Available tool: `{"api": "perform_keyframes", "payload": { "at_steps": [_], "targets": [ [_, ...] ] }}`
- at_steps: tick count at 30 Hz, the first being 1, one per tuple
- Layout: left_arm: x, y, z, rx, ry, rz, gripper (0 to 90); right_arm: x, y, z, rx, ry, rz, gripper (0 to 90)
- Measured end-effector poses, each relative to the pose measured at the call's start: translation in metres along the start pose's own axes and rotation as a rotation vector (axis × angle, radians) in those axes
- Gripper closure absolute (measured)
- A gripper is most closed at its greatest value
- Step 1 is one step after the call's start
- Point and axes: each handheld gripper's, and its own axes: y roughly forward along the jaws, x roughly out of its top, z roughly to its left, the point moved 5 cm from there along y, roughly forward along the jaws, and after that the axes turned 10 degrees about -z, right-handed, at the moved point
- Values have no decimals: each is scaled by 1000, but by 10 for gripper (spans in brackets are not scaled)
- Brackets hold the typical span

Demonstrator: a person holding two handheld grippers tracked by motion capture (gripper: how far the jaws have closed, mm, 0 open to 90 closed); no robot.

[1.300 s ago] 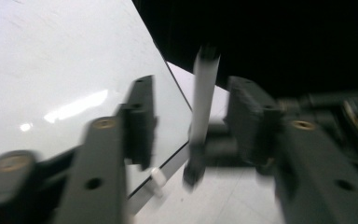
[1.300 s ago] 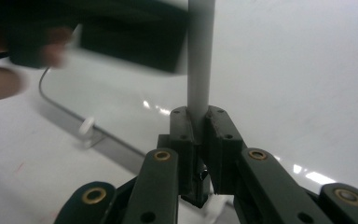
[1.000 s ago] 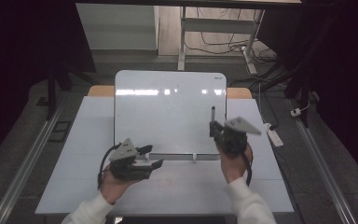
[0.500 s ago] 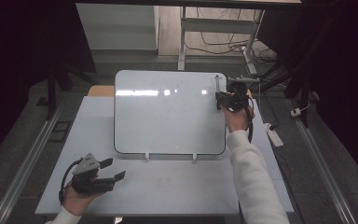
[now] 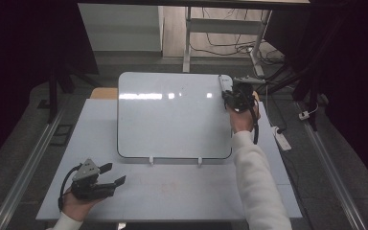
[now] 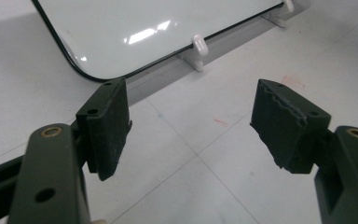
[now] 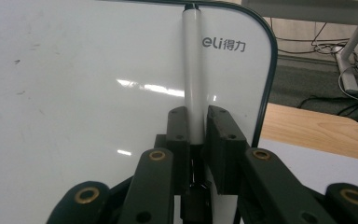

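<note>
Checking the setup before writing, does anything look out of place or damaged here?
Little stands out. The whiteboard lies flat, with faint smudges. Small red marks stain the table. The right gripper holds the marker; the left gripper is open.

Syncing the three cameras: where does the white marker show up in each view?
High view: marker at the whiteboard's far right corner, in the right gripper.
Left gripper view: marker absent; whiteboard's near edge at the top.
Right gripper view: marker upright at centre, between the pads, tip at the top edge.
Shared landmark: the whiteboard.
</note>
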Motion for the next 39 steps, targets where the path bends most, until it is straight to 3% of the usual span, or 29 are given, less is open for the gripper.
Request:
{"api": "perform_keyframes", "payload": {
  "at_steps": [3,8,14,18,24,27,31,35,39],
  "targets": [
    [0,-1,1,5,-2,-5,288,0,0,-1,2,-1,-5,792],
    [-1,-2,3,7,-4,-9,289,2,-7,-1,17,-28,-36,660],
    [-4,-3,7,10,1,-1,286,-4,-44,3,111,-84,-99,551],
    [-5,-3,10,-3,1,4,269,-28,-78,7,211,-108,-113,498],
    [-7,0,14,-22,-14,27,234,-93,-125,17,356,-135,-110,460],
    [-7,2,13,-32,-9,36,219,-120,-141,18,380,-157,-104,453],
    [-5,5,11,-40,7,38,203,-146,-155,15,415,-150,-86,449],
    [-3,6,10,-47,18,32,199,-162,-158,10,426,-137,-67,446],
    [-2,7,11,-48,19,26,191,-167,-157,7,427,-130,-58,442]
  ]
}}
